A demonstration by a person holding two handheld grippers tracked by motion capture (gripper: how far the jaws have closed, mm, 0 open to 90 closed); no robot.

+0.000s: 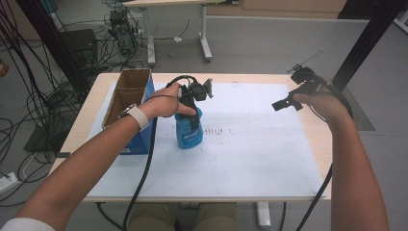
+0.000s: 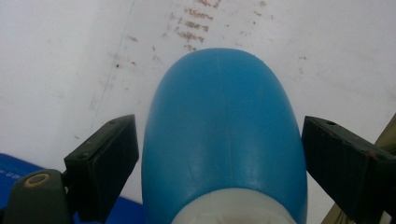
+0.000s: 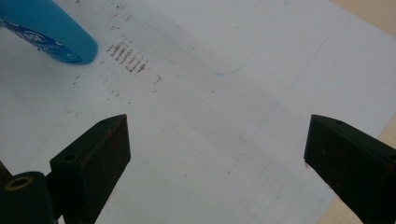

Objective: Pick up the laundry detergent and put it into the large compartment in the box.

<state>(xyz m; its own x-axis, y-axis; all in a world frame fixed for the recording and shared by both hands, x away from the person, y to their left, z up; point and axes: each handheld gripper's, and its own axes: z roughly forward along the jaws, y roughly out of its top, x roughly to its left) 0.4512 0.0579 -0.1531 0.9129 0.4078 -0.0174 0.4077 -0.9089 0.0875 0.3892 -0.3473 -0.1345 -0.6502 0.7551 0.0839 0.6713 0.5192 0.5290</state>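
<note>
A blue spray bottle point(image 1: 188, 134) with a white neck stands upright on the white sheet, left of the middle. My left gripper point(image 1: 193, 111) reaches over it from the left. In the left gripper view the bottle's blue shoulder point(image 2: 224, 154) sits between the two black pads point(image 2: 109, 163) of the left gripper point(image 2: 218, 126), with a thin gap on each side, so the jaws are open around it. My right gripper point(image 1: 284, 104) hovers open above the right part of the sheet. Its own view shows the right gripper point(image 3: 217, 123) holding nothing, with the bottle's base point(image 3: 46, 32) far off at the upper left.
An open blue cardboard box point(image 1: 130, 103) stands just left of the bottle, close to my left hand. The white sheet point(image 1: 250, 159) covers most of the wooden table point(image 1: 320, 144) and bears faint brown marks near the bottle. Cables trail from both grippers over the near edge.
</note>
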